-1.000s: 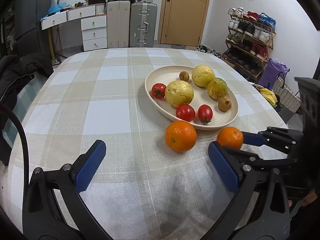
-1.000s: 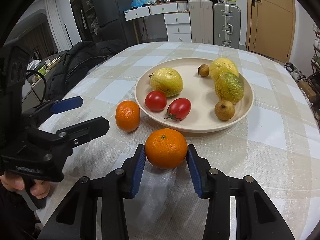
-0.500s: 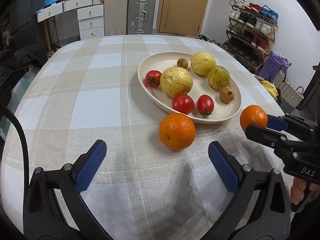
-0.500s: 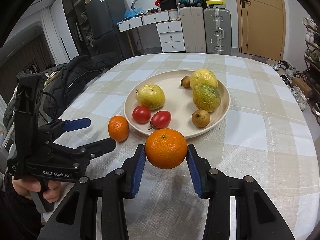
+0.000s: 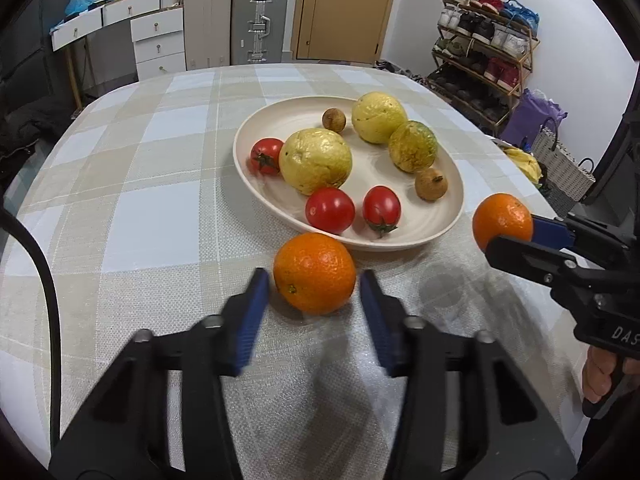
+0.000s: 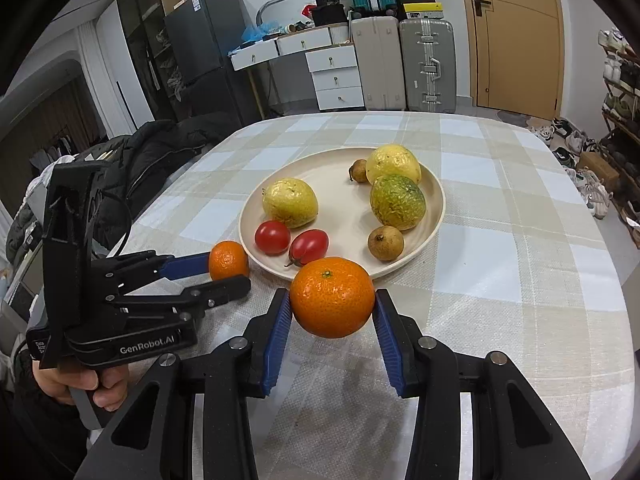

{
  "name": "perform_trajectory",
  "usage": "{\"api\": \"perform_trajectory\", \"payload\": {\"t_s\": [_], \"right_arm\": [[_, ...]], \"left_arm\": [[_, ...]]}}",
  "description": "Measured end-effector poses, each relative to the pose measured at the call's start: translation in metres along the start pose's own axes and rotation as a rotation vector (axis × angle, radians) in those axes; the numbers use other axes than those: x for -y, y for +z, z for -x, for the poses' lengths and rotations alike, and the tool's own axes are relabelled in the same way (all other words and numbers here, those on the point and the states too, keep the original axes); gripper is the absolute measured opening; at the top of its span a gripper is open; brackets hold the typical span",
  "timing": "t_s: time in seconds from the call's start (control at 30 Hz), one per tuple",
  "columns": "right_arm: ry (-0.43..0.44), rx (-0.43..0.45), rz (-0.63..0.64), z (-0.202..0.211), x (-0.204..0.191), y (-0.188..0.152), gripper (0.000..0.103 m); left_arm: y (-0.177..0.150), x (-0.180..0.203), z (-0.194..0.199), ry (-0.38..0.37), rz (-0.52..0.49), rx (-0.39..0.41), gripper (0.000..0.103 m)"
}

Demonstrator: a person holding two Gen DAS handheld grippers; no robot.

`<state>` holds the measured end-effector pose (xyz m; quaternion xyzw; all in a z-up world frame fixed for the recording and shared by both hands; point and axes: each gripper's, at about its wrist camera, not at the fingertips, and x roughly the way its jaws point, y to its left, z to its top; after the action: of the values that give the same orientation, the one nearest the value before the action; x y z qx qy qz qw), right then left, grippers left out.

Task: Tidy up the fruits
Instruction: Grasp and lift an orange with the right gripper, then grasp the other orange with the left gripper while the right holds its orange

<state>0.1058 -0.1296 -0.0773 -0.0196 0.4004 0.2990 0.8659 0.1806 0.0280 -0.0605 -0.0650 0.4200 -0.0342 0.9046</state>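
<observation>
On the checked worktop (image 5: 152,220), left gripper (image 5: 312,292) with jaws just closing in around an orange (image 5: 315,273), slim gaps on both sides, just in front of the plate (image 5: 248,184) of fruit. At right, right gripper (image 6: 332,312) clamped on a second orange (image 6: 332,297), clear of the cloth.

Both tools are black plastic with blue pads and silver screws; the left tool (image 6: 224,276) carries white "GenRobot.AI" lettering.
</observation>
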Motion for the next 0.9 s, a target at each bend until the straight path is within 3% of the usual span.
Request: {"api": "perform_trajectory", "payload": {"t_s": [0.9], "right_arm": [[0.009, 0.025, -0.024, 0.001, 0.007, 0.0, 0.043]], "left_arm": [[0.002, 0.001, 0.034, -0.008, -0.007, 0.109, 0.037]]}}
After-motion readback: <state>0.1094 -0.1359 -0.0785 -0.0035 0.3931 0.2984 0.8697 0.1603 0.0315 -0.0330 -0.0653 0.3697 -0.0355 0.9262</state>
